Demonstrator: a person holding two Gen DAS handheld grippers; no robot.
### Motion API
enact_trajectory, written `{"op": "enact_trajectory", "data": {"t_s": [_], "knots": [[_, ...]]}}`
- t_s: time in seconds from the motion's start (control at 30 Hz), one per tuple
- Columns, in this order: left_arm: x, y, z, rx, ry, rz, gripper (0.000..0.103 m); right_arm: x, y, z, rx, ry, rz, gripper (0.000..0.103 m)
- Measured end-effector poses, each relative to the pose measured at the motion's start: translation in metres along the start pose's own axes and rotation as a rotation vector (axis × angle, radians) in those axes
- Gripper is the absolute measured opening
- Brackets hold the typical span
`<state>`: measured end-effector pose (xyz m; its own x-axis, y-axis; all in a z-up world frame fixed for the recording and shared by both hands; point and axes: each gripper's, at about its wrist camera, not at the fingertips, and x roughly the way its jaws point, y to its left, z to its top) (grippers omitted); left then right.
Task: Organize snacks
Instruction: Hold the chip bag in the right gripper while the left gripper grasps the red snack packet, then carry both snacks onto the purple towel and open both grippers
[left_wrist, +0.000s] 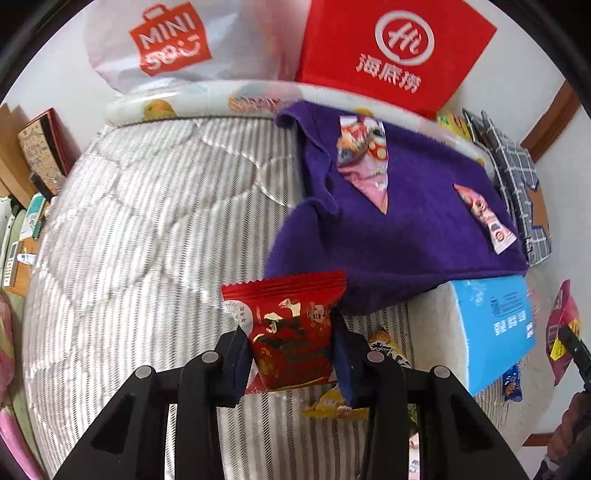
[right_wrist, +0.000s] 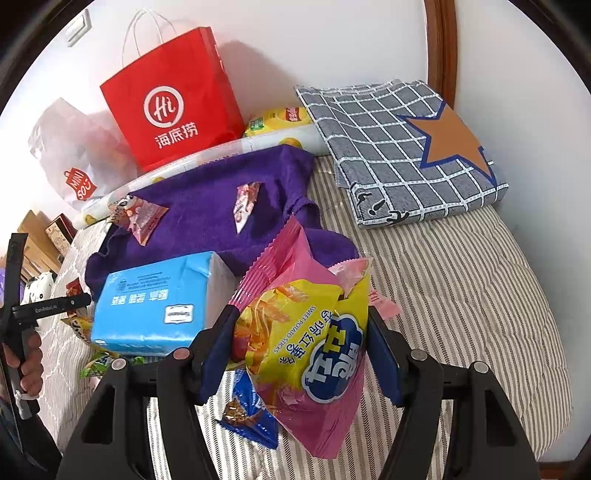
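The left tool (left_wrist: 291, 354) is clenched on a small red foil snack packet with a crimped top edge (left_wrist: 286, 325); the packet is held upright between the two dark-padded fingers, above the striped grey-and-white quilted bed cover (left_wrist: 147, 229).

The right tool (right_wrist: 299, 350) is clenched on a yellow-and-pink sweet potato stick bag (right_wrist: 306, 354), which is gripped at its sides and raised over the bed cover. A small blue snack packet (right_wrist: 251, 410) is seen just below the bag.

A light-blue plastic-wrapped tissue pack (right_wrist: 155, 306) lies on the bed just beside the right tool, against the near edge of a crumpled purple fleece towel (right_wrist: 207, 214). Two small pink triangular snack packets (right_wrist: 245, 205) are resting on the towel, apart from each other. Further small yellow and green packets (right_wrist: 92, 347) lie beside the tissue pack.

Behind the towel, a red paper carrier bag with white handles (right_wrist: 173, 107) and a white plastic shopping bag with a red logo (right_wrist: 70, 155) are standing against the wall. A folded grey checked cloth with an orange star (right_wrist: 406, 147) lies at the bed's far corner.
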<state>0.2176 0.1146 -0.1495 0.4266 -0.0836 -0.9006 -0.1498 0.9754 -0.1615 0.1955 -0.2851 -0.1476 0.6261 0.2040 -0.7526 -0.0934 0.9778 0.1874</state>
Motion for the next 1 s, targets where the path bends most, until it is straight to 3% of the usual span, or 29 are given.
{"op": "enact_trajectory", "data": {"t_s": [0.33,0.63,1.0], "knots": [[-0.057,0.001,-0.011,-0.008,-0.078,-0.03,0.036,-0.039,0.019,-0.002,-0.034,-0.063,0.035,0.066],[-0.097,-0.034,-0.021,0.036,-0.129,-0.099,0.036,-0.069,0.03,0.0,-0.048,-0.109,0.064,0.066],[-0.122,-0.065,-0.013,0.086,-0.175,-0.132,0.036,-0.091,0.043,0.018,-0.071,-0.169,0.084,0.066]]}}
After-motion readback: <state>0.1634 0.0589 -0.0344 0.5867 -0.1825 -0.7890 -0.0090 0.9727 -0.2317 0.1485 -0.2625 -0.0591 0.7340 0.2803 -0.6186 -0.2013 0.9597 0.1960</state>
